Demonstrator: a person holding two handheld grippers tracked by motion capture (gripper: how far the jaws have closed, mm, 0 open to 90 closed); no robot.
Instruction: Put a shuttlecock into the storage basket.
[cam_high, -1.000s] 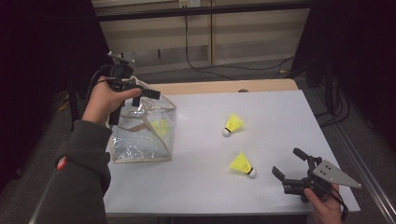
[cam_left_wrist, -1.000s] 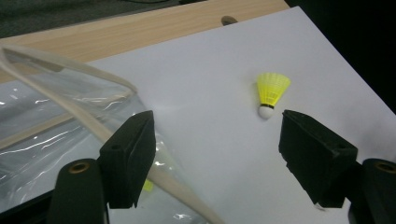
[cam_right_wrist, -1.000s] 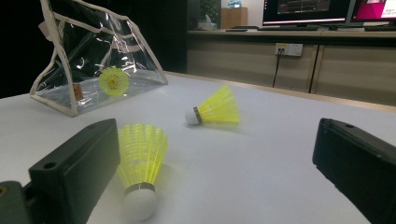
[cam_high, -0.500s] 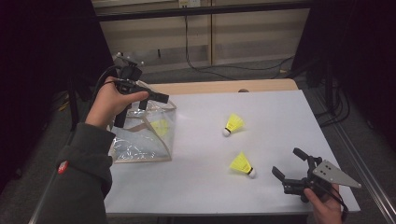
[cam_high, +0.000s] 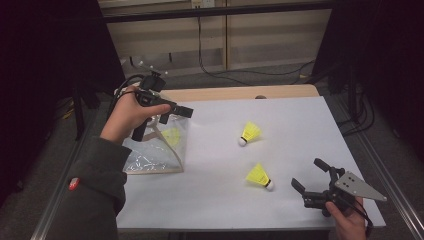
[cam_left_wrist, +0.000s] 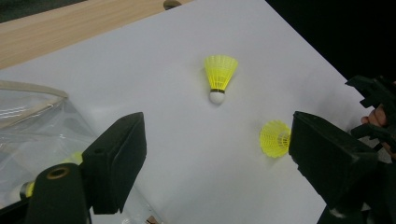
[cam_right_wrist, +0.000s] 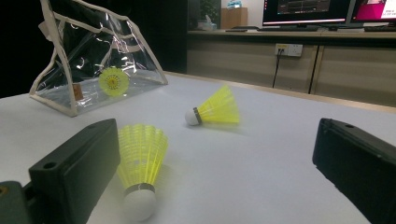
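Observation:
A clear plastic bag (cam_high: 150, 155) with beige trim stands at the left of the white table (cam_high: 300, 125), a yellow shuttlecock (cam_high: 171, 136) inside it. My left gripper (cam_high: 176, 116) hovers open over the bag's top with nothing between its jaws. Two more yellow shuttlecocks lie loose: one mid-table (cam_high: 248, 133), one nearer the front (cam_high: 260, 176). My right gripper (cam_high: 308, 173) rests open at the front right, just right of the nearer shuttlecock (cam_right_wrist: 140, 158). In the left gripper view, the mid-table shuttlecock (cam_left_wrist: 219, 77) lies ahead between the jaws.
A bare wooden strip (cam_high: 240, 93) runs along the table's far edge. Metal rails (cam_high: 385, 170) flank the table's sides. Cables (cam_high: 240, 75) trail on the floor behind. Monitors (cam_right_wrist: 303, 11) stand on a counter in the right gripper view.
My left gripper has drifted right and slightly nearer, out over the bag's top. The right gripper and the loose shuttlecocks have stayed put.

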